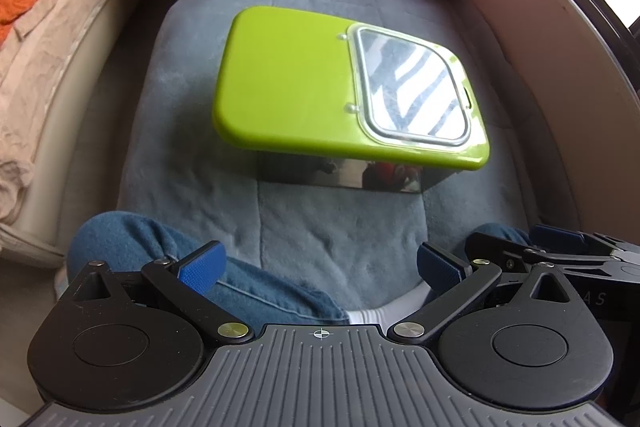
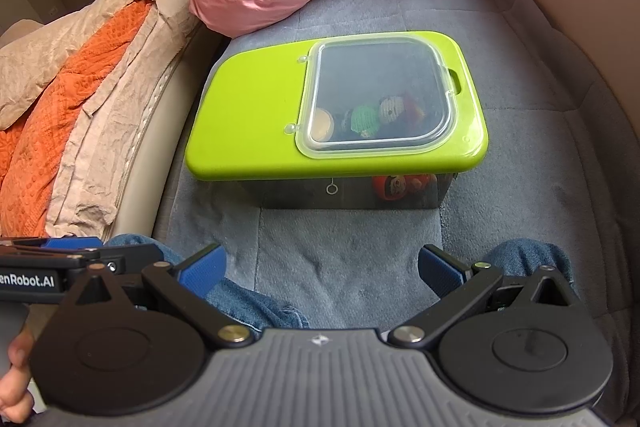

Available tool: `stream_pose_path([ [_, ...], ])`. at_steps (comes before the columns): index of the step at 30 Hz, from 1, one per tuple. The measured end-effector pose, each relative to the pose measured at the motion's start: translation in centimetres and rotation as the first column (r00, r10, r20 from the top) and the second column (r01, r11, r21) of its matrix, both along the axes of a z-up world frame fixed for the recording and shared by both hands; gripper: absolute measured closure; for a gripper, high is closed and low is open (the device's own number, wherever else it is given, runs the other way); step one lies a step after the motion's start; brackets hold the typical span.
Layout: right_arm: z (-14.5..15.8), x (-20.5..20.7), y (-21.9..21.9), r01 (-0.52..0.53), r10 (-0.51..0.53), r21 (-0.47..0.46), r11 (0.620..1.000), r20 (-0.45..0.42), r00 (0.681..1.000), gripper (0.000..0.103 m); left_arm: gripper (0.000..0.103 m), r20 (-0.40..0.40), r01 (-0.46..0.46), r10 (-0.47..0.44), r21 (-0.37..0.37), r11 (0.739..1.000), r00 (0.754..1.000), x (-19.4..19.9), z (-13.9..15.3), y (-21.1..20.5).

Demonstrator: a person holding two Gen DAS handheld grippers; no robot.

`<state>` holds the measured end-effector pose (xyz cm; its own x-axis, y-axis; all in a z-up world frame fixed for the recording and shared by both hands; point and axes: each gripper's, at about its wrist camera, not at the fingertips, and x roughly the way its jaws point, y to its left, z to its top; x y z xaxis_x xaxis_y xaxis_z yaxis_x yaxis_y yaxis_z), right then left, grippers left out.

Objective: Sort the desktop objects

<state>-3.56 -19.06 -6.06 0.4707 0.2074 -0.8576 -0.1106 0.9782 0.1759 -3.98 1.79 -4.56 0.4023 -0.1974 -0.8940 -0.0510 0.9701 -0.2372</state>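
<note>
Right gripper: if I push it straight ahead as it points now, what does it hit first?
Probably the green-lidded box; the open right gripper has only grey mat before it. Depth is unclear.

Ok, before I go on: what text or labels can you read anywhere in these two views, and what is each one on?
"enRobot.AI" on the black body of the left claw, cut off at the frame's left edge.
"A S" on the black body of the right claw, faint; the rest is hidden.
No writing shows on the green lid or the storage box.
</note>
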Motion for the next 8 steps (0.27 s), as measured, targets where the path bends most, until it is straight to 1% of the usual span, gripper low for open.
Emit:
stream_pose_path([
  [4, -0.02, 0.06, -0.02, 0.005, -0.005, -0.002, 1.0, 0.0, 1.0, 0.0, 0.0, 0.001, -0.001, 0.002, -0.004, 1.0, 1.0, 0.05, 0.01, 0.02],
  [8, -0.04, 0.04, 0.05, 0.009, -0.009, -0.003, 1.0, 0.005, 1.0, 0.0, 0.0, 0.017, 0.002, -0.002, 0.026, 1.0, 1.0, -0.02, 0.19, -0.21],
])
